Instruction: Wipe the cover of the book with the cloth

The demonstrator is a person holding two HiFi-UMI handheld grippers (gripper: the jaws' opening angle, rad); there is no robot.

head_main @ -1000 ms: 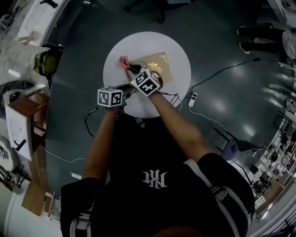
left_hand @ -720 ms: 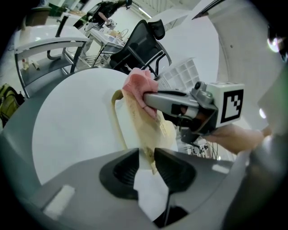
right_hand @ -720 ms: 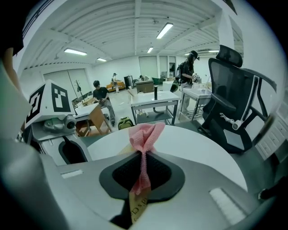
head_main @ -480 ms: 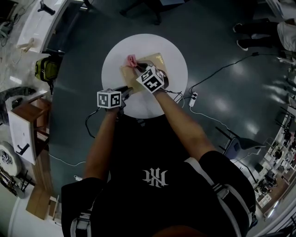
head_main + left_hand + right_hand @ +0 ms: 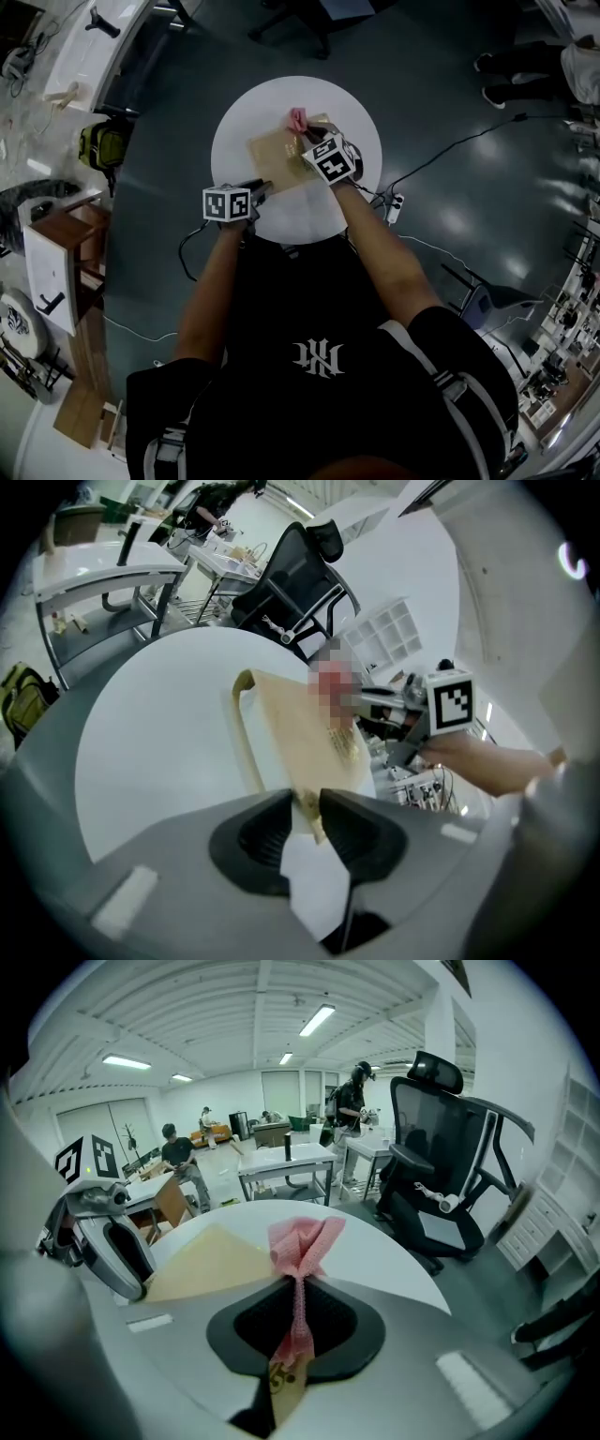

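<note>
Book (image 5: pixel 279 157): on round white table (image 5: pixel 244 122), near centre.
My left gripper (image 5: pixel 305 808): jaws just been closing, pinching book's near corner.
My right gripper (image 5: pixel 298 1290): clamped on pink cloth (image 5: pixel 302 1241), at book's far edge.
Around: black office chair (image 5: pixel 441 1166) beyond table.

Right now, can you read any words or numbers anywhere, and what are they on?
Nothing here reads clearly as a word or number.
Gold print on the book: too small and blurred to read.
White emblem on the black shirt: tangled letter shapes, which do not read as a word.
Black-and-white squares on the cubes: patterns only, no words.
</note>
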